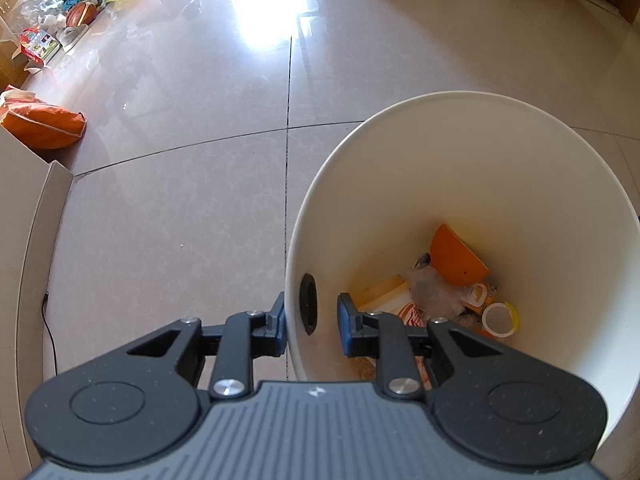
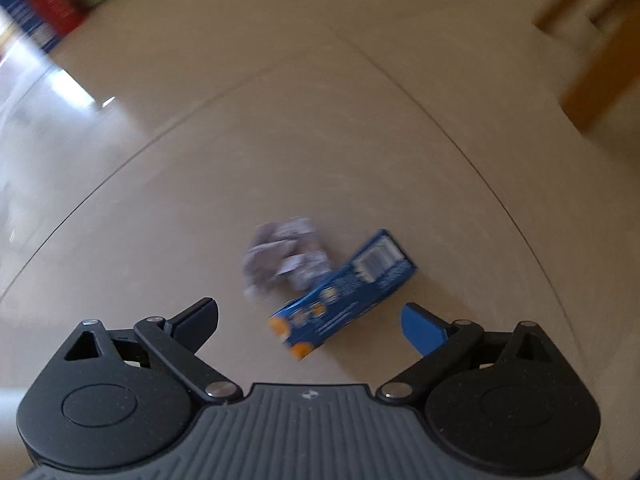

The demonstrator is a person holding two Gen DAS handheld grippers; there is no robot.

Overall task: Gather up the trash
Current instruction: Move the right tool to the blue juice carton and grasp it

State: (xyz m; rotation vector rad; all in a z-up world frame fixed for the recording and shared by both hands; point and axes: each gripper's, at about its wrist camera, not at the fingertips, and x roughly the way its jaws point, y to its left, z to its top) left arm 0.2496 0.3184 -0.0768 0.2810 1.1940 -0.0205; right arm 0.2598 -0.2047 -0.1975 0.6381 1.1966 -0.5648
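Your right gripper (image 2: 310, 322) is spreading its fingers wide and empty around the near end of a blue carton (image 2: 344, 294) lying on the floor; it looks light and crushable, so pinch across its narrow sides. Just beyond it lies crumpled paper (image 2: 286, 260). Your left gripper (image 1: 312, 326) is clamping the bin (image 1: 480, 168) wall.

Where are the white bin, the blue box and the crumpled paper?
white bin (image 1: 460, 152): left wrist view, on its far inner wall.
blue box (image 2: 344, 296): right wrist view, on the middle of its top face.
crumpled paper (image 2: 280, 258): right wrist view, on its middle; blurred.
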